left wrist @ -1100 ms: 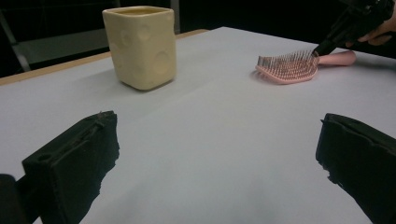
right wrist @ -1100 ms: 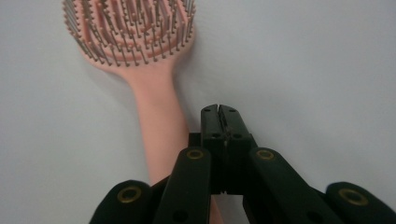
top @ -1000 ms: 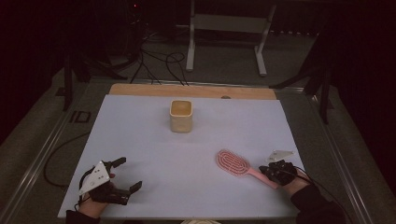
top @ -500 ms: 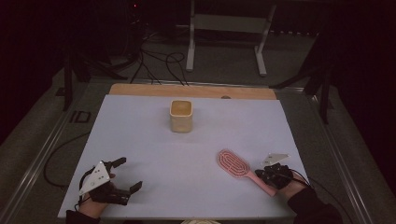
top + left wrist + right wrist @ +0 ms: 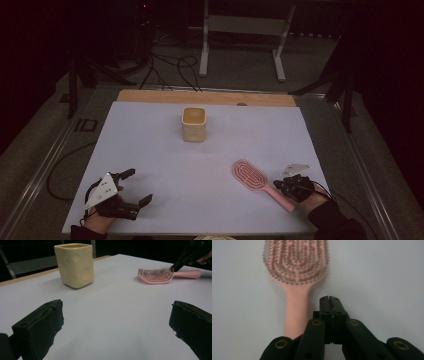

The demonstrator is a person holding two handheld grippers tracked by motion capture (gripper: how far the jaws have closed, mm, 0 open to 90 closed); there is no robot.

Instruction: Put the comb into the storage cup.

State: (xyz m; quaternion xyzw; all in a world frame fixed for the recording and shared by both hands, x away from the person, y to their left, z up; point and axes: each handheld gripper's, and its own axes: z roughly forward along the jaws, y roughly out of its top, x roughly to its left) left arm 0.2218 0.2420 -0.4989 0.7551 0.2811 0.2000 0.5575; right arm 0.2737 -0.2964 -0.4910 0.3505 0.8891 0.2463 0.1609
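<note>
In the high view my right gripper (image 5: 280, 185) is at the lower right of the frame, just beside the handle of the pink hairbrush (image 5: 255, 178). Its jaws are pressed together with nothing between them. In the right gripper view I see the two black tips (image 5: 329, 300) meeting at the middle of the frame, and the brush handle (image 5: 297, 307) runs down just to the left of them. I cannot tell if the tips touch the handle; they are beside it, not around it. The head of the brush fills the upper left of that view, with the bristles facing up.

The brush lies flat on the white table (image 5: 150, 150). Its head points toward the upper left of the high view and its handle toward the lower right corner, under my hand.

My left gripper (image 5: 135, 187) is at the lower left of the high view, well apart from the brush. Its jaws are spread wide and hold nothing. In the left gripper view the two black jaws stand at the lower left and lower right edges, with bare table between them. The cream square cup (image 5: 75, 265) stands upright at the upper left of that view, and the brush (image 5: 156, 276) lies at the upper right.
</note>
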